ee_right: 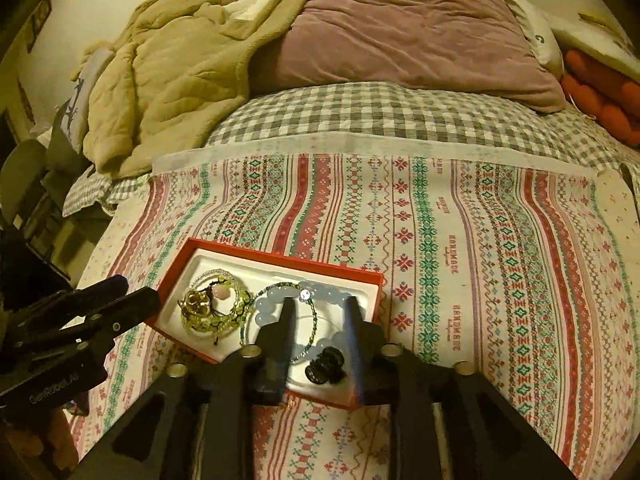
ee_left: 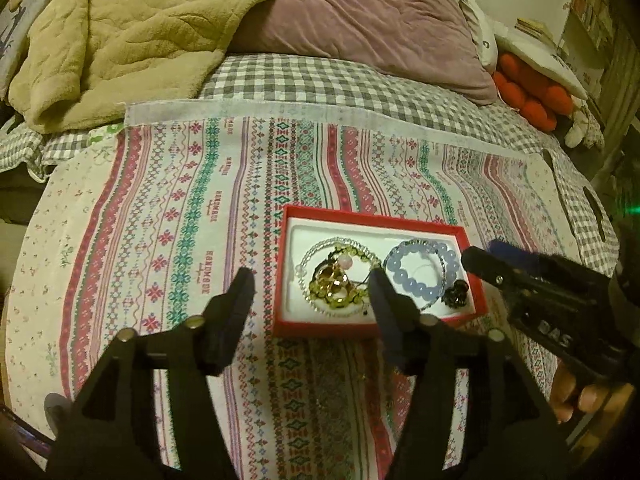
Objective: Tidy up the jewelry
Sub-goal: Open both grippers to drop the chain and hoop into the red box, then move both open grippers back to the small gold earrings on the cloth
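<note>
A red jewelry box (ee_left: 304, 330) with a white lining lies on the patterned cloth; it also shows in the right wrist view (ee_right: 362, 278). It holds a yellow-green bead bracelet with gold rings (ee_left: 338, 286) (ee_right: 208, 312), a pale blue bead bracelet (ee_left: 416, 276) (ee_right: 320, 292) and a small black item (ee_left: 456, 296) (ee_right: 326, 368). My left gripper (ee_left: 312, 286) is open and empty over the box's left part. My right gripper (ee_right: 320, 312) is open and empty above the blue bracelet; it shows in the left wrist view (ee_left: 484, 258) at the box's right edge.
The striped embroidered cloth (ee_left: 180, 220) covers a checked bed sheet (ee_left: 320, 80). A tan blanket (ee_left: 120, 32) and a mauve duvet (ee_left: 380, 12) are piled behind. Orange plush items (ee_left: 528, 92) lie at the far right.
</note>
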Motion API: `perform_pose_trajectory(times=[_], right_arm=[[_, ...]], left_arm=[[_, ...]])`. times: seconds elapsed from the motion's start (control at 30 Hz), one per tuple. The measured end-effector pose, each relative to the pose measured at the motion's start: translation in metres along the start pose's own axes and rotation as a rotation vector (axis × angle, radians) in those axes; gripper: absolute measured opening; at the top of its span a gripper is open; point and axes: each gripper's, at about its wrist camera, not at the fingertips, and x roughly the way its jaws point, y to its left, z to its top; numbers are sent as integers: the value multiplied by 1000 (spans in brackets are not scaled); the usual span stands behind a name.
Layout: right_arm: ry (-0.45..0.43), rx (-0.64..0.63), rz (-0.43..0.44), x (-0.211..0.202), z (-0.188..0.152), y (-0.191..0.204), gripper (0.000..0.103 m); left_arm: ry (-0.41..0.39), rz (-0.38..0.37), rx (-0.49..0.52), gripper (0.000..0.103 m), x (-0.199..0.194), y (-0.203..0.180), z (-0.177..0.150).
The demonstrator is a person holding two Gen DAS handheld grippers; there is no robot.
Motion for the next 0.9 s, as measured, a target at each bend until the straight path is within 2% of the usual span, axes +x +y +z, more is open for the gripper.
perform_pose_trajectory(times=[0.03, 0.07, 0.2, 0.47, 0.63, 0.8, 0.9], right_arm=[[-12, 1, -5, -4, -1, -1, 67], [-28, -2, -7, -9, -3, -1, 70], [-29, -6, -10, -20, -5, -3, 70], [-4, -17, -77, -33, -23, -9, 83], [4, -43, -118, -42, -35, -10, 86], [23, -59, -134, -47, -45, -11, 88], [36, -65, -145, -48, -51, -12, 90]], left_arm=[[5, 8, 0, 67, -1, 1, -1], [7, 12, -2, 71, -2, 1, -3], [19, 31, -10, 80, -7, 4, -9], [64, 52, -12, 84, -14, 5, -26], [99, 43, -29, 86, -15, 7, -38], [101, 71, -11, 97, -19, 7, -48], [102, 84, -3, 99, -20, 7, -53]])
